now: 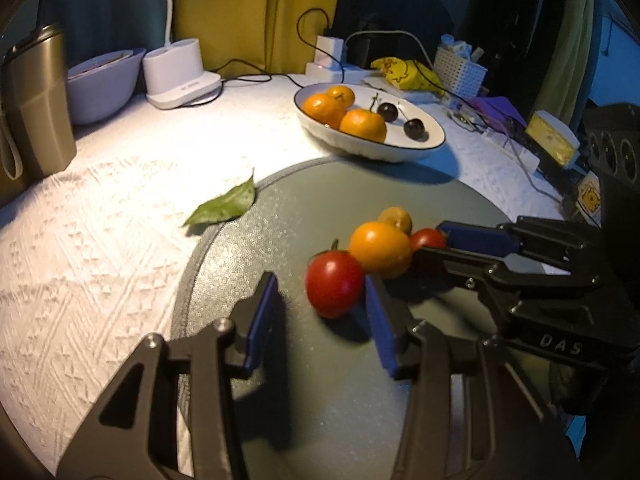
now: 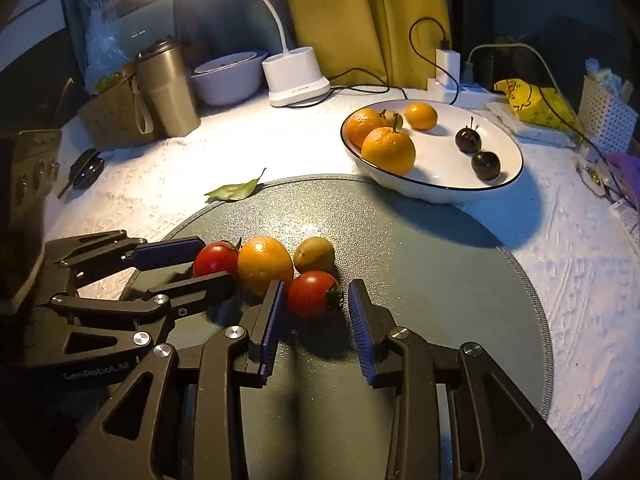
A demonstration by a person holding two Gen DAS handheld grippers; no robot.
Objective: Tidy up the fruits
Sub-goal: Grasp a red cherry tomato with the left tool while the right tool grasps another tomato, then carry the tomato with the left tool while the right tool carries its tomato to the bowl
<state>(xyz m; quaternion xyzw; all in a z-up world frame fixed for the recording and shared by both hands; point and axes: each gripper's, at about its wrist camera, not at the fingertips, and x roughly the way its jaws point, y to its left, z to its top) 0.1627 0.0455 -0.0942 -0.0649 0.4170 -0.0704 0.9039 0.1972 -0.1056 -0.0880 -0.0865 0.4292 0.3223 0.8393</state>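
Note:
On a round grey mat (image 1: 320, 360) (image 2: 440, 264) lie two red tomatoes, an orange fruit (image 1: 380, 248) (image 2: 265, 264) and a small yellow-green fruit (image 1: 396, 219) (image 2: 314, 255). My left gripper (image 1: 322, 280) is open around one tomato (image 1: 334, 283) (image 2: 216, 258), jaws on both sides. My right gripper (image 2: 316, 290) is open around the other tomato (image 2: 313, 293) (image 1: 427, 238). A white bowl (image 1: 432, 146) (image 2: 508, 148) behind the mat holds three oranges (image 1: 362, 124) (image 2: 388, 150) and two dark cherries (image 1: 414, 128) (image 2: 485, 165).
A green leaf (image 1: 224, 206) (image 2: 236, 191) lies at the mat's far-left edge. At the back stand a steel tumbler (image 1: 36, 104) (image 2: 166, 88), a lilac bowl (image 1: 104, 84), a white lamp base (image 1: 180, 76) (image 2: 296, 76), chargers with cables (image 1: 328, 56) and a white basket (image 1: 460, 70).

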